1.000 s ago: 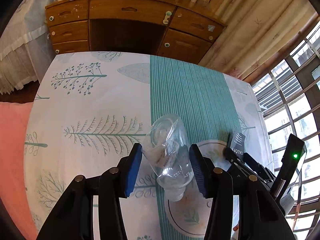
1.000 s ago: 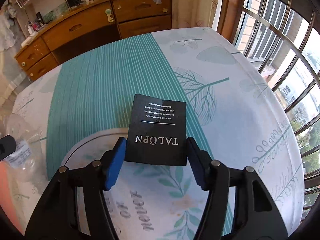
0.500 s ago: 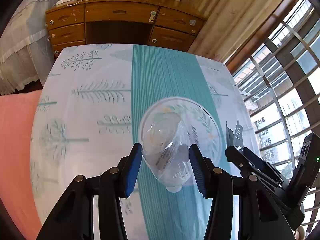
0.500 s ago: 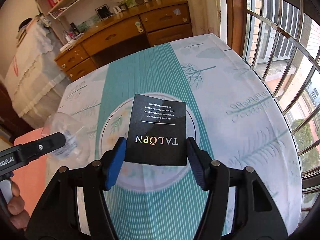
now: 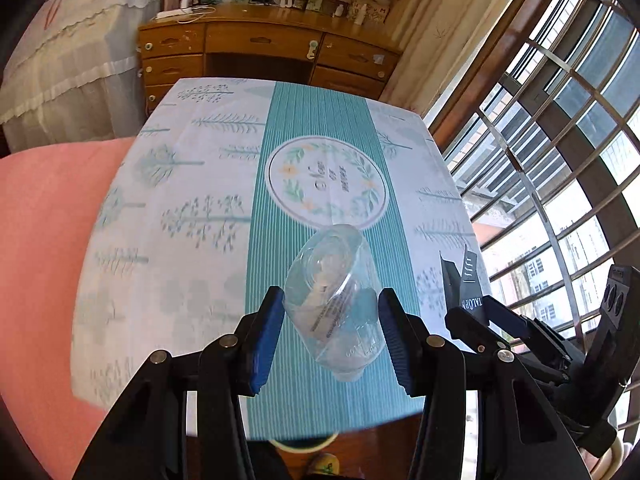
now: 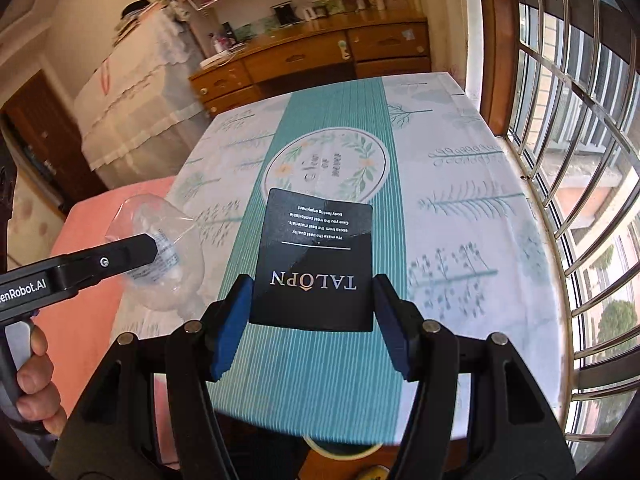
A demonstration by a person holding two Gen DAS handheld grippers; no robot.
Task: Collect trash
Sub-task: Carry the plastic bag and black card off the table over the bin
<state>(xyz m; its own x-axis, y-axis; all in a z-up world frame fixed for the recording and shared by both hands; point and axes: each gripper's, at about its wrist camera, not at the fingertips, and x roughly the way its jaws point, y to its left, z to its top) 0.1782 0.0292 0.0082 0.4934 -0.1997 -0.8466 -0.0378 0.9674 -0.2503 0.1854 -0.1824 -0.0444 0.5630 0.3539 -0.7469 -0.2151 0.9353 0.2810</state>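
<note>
both pieces had been lifted clear of the worktop [image 5: 168, 184]: clear plastic bottle [image 5: 334, 304] clamped in the left tool [image 5: 331, 340], black card [image 6: 316, 260] in the right tool [image 6: 312, 324]; only binning remained.

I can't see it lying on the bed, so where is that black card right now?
The black card is clamped in the right tool, held above the near end of the bedspread, right of the clear plastic bottle.

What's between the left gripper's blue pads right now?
A crumpled clear plastic bottle, clamped between the left gripper's pads, shown in the left wrist view. The right wrist view shows it side-on, above the bed.
</note>
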